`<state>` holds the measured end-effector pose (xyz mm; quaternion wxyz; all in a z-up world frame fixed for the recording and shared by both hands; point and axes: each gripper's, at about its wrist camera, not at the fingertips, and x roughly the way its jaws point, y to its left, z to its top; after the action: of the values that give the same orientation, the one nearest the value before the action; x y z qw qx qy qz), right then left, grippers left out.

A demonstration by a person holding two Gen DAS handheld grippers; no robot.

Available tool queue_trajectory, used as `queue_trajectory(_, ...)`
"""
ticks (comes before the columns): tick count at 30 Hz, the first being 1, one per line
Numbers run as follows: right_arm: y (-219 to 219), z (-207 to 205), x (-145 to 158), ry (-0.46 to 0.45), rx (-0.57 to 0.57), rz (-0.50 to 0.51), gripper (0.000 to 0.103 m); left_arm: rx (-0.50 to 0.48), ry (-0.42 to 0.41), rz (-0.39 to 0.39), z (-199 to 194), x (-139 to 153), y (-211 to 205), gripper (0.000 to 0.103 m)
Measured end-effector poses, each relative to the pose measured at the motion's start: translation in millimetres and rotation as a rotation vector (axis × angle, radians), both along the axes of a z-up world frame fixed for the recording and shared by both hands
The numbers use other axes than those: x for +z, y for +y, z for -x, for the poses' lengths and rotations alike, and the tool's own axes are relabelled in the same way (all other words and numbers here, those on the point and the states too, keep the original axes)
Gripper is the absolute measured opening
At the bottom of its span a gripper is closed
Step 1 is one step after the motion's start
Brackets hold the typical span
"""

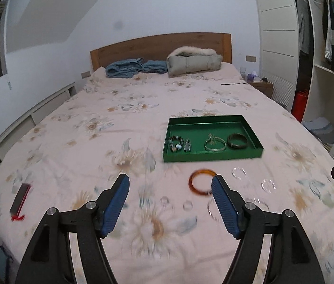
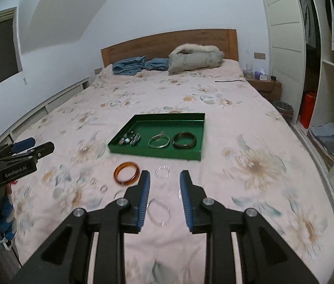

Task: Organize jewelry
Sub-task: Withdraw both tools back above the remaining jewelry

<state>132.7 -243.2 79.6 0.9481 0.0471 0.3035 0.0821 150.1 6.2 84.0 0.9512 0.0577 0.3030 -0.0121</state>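
On the pink floral bedspread (image 2: 250,123), just this side of the shallow green rectangular tray (image 2: 191,159), the loose pieces wait for sorting. That tray already carries three items lined along its near wall: a dark beaded bracelet (image 2: 129,139) at the left end, a thin silver bangle (image 2: 158,141) in the middle, a broad dark brown bangle (image 2: 184,140) at the right end. They sit side by side, apart, which reads as deliberate, each piece given its own spot.

Still outside the tray: one amber translucent bangle (image 2: 126,173) just in front of its near-left corner, and several clear glass-like rings (image 2: 162,172) scattered on the bedspread nearer the cameras than the tray. I count roughly five or six clear ones, though blur and transparency make that uncertain.

Both tools hover empty. The left gripper (image 1: 170,184) is spread wide, with the amber bangle peeking from behind its right finger. The right gripper (image 2: 164,179) is moderately parted, gripping nothing, lined up towards a clear ring in front of the tray. My read: a clear ring or the amber bangle is the next pick.

A small dark box with a red tassel (image 1: 20,200) lies far left of the tray.
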Motion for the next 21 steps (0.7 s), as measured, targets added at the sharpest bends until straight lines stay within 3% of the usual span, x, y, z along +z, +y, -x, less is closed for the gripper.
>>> queue_trajectory(8, 7, 78, 11, -0.034, 0.019, 0.027, 0.025, 0.036, -0.019, 0.008, 79, 1, 5, 0.071)
queue_trajectory(21, 10, 151, 23, -0.079, 0.011, 0.024, 0.026, 0.029, -0.074, 0.005, 149, 8, 2, 0.071)
